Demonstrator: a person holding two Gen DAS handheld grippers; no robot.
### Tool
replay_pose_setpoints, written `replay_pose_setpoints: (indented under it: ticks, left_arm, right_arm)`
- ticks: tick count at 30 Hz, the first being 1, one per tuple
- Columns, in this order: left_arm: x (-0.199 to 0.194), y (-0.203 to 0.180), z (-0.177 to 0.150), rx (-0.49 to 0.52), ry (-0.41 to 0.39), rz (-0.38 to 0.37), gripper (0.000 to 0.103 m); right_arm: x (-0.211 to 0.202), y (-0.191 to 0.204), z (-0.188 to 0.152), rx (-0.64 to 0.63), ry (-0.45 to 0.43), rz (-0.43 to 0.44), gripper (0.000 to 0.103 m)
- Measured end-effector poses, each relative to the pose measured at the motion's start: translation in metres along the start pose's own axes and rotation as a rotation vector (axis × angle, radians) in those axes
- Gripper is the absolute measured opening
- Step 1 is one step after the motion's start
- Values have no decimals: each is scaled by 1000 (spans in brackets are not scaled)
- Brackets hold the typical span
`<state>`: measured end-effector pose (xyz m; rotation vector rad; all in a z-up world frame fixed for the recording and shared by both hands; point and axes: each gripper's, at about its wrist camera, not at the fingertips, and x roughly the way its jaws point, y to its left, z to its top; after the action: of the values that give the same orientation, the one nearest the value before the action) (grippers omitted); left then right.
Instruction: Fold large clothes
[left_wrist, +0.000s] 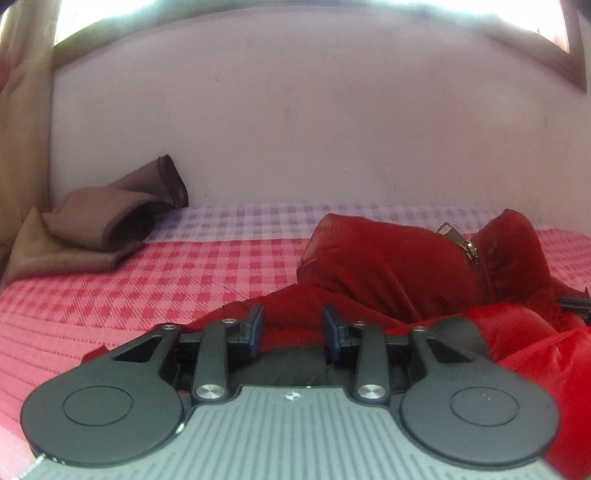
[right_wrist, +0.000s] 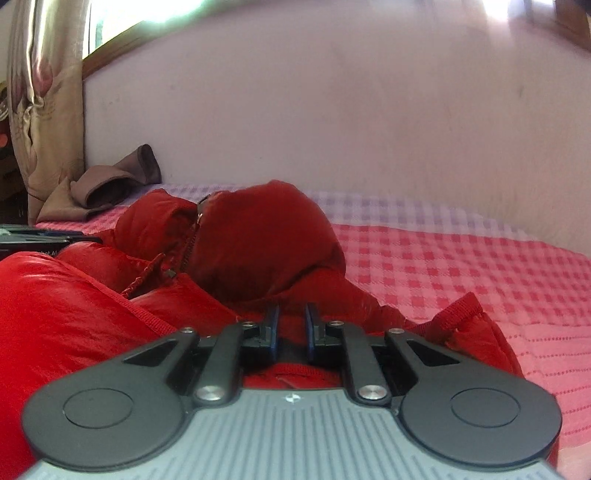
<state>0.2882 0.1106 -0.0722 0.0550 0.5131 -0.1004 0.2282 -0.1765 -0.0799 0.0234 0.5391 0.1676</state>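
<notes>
Step in hand, my guess: taking hold of red puffer jacket (right_wrist: 258, 236) at near edge, both sides, ready for fold.

Left gripper (left_wrist: 293, 328): jaws partly apart, red fabric between, pads not pressing.

Right gripper (right_wrist: 291, 328): jaws narrow, pinching red fabric fold.

Next move likely needs left jaws shut on cloth, then even lift of both sides.

Jacket lies crumpled on pink checked bedsheet (right_wrist: 461, 266); glossy, padded, zipper (left_wrist: 471, 254) part open, hood bunched toward wall (left_wrist: 314, 129). Brown garment (left_wrist: 110, 221) well apart, far corner.

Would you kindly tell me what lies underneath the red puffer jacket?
The red puffer jacket lies on a pink-and-red checked bedspread, which shows all around it. Whatever is directly beneath the jacket is covered by its bulk and cannot be seen.
</notes>
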Motion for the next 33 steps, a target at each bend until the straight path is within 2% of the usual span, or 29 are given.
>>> replay_pose_setpoints:
  ticks: [12, 21, 33]
  left_arm:
    - [10, 5, -3, -59, 39, -28, 39]
    - [17, 7, -2, -77, 101, -36, 39]
    - [22, 1, -2, -25, 130, 3, 39]
  right_arm:
    - [21, -10, -4, 84, 38, 49, 13]
    - [29, -4, -5, 38, 63, -2, 12]
    - [36, 11, -5, -72, 85, -97, 13]
